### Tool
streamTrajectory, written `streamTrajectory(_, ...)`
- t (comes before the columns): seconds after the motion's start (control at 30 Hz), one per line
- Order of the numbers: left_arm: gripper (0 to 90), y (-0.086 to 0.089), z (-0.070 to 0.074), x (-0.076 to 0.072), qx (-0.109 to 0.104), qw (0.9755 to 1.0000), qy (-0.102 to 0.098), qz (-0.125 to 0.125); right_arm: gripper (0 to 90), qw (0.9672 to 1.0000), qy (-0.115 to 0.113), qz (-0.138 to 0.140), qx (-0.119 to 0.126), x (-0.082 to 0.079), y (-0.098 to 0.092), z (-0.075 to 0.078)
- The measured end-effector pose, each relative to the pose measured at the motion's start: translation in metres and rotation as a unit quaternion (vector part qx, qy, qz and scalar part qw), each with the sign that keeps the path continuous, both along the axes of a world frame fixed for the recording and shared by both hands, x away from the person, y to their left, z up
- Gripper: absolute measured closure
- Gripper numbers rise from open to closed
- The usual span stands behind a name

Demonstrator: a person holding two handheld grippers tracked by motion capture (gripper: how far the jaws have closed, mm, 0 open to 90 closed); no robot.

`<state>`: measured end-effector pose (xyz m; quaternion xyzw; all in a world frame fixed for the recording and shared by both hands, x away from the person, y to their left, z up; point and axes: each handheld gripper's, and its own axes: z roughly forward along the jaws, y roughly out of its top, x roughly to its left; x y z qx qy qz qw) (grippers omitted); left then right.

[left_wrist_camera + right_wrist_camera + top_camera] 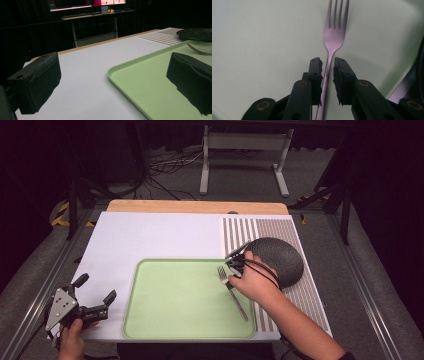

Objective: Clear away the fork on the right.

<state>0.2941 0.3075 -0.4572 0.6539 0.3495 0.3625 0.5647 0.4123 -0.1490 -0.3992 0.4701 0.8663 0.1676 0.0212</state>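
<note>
A metal fork [240, 307] lies on the light green tray [180, 300], tines pointing away from the person. My right gripper [231, 275] is down over the fork's neck. In the right gripper view the fork [334, 35] runs between the two jaws of the right gripper [327, 61], which stand narrowly open with a slit of tray [262, 50] showing beside the handle. My left gripper [96, 287] is held wide open and empty over the white mat at the table's front left corner. From the left gripper [113, 72] view, the tray [150, 85] and fork [198, 50] are off to the right.
A dark round plate [280, 257] sits on a striped placemat [300, 295] right of the tray, close behind the right hand. A white mat [150, 235] covers the table's left and back. A wooden table edge [200, 206] runs along the far side.
</note>
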Motion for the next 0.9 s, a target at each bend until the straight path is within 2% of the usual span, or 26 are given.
streamTrajectory(0.03,0.2,0.0,0.0,0.0,0.0,1.0,0.0,0.0,74.8,0.9998,-0.013,0.015,0.004,0.0,0.0,0.001)
streamTrajectory(0.1,0.2,0.0,0.0,0.0,0.0,1.0,0.0,0.0,66.0,0.9981,-0.042,0.043,0.015,0.0,0.001,0.002)
streamTrajectory(0.17,0.2,0.0,0.0,0.0,0.001,1.0,0.0,0.001,53.8,0.9914,-0.088,0.093,0.028,0.002,0.001,0.001)
streamTrajectory(0.2,0.2,0.0,0.0,0.0,0.001,1.0,0.0,0.001,46.4,0.989,-0.098,0.107,0.031,0.002,0.001,0.001)
streamTrajectory(0.23,0.2,0.0,0.0,0.0,0.002,1.0,0.0,0.0,38.3,0.9848,-0.113,0.125,0.04,0.003,0.002,0.0)
streamTrajectory(0.27,0.2,0.0,0.0,0.0,0.002,1.0,0.0,0.0,33.9,0.9817,-0.126,0.134,0.05,0.003,0.002,-0.001)
streamTrajectory(0.3,0.2,0.0,0.0,0.0,0.002,1.0,0.0,0.0,33.9,0.9817,-0.126,0.134,0.05,0.003,0.002,-0.001)
streamTrajectory(0.33,0.2,0.0,0.0,0.0,0.002,1.0,0.0,0.0,29.1,0.9783,-0.132,0.143,0.07,0.003,0.003,-0.002)
streamTrajectory(0.37,0.2,0.0,0.0,0.0,0.002,1.0,0.001,0.0,29.1,0.9783,-0.132,0.143,0.07,0.003,0.003,-0.002)
streamTrajectory(0.4,0.2,0.0,0.0,0.0,0.002,1.0,0.001,0.001,26.0,0.9761,-0.137,0.147,0.083,0.003,0.003,-0.003)
streamTrajectory(0.43,0.2,0.0,0.0,0.0,0.002,1.0,0.001,0.001,26.0,0.9761,-0.137,0.147,0.083,0.003,0.003,-0.003)
streamTrajectory(0.53,0.2,0.0,0.0,0.0,0.002,1.0,0.001,0.0,34.6,0.9695,-0.148,0.178,0.08,0.004,0.004,-0.005)
streamTrajectory(0.6,0.2,0.0,0.0,0.0,0.002,1.0,0.0,-0.001,42.7,0.9682,-0.148,0.187,0.076,0.004,0.005,-0.005)
streamTrajectory(0.63,0.2,0.0,0.0,0.0,0.002,1.0,0.0,0.0,50.6,0.9664,-0.15,0.196,0.073,0.004,0.005,-0.006)
streamTrajectory(0.67,0.2,0.0,0.0,0.0,0.002,1.0,0.0,0.0,57.5,0.9665,-0.147,0.199,0.068,0.004,0.005,-0.006)
streamTrajectory(0.7,0.2,0.0,0.0,0.0,0.003,1.0,0.001,0.0,66.6,0.9645,-0.15,0.208,0.062,0.004,0.004,-0.006)
streamTrajectory(0.8,0.2,0.0,0.0,0.0,0.002,1.0,0.0,0.001,83.6,0.9641,-0.145,0.216,0.054,0.005,0.004,-0.008)
streamTrajectory(0.83,0.2,0.0,0.0,0.0,0.002,1.0,0.0,0.001,87.1,0.9651,-0.138,0.217,0.049,0.005,0.004,-0.01)
streamTrajectory(0.9,0.2,0.0,0.0,0.0,0.002,1.0,0.0,0.0,89.3,0.9644,-0.136,0.224,0.034,0.006,0.005,-0.013)
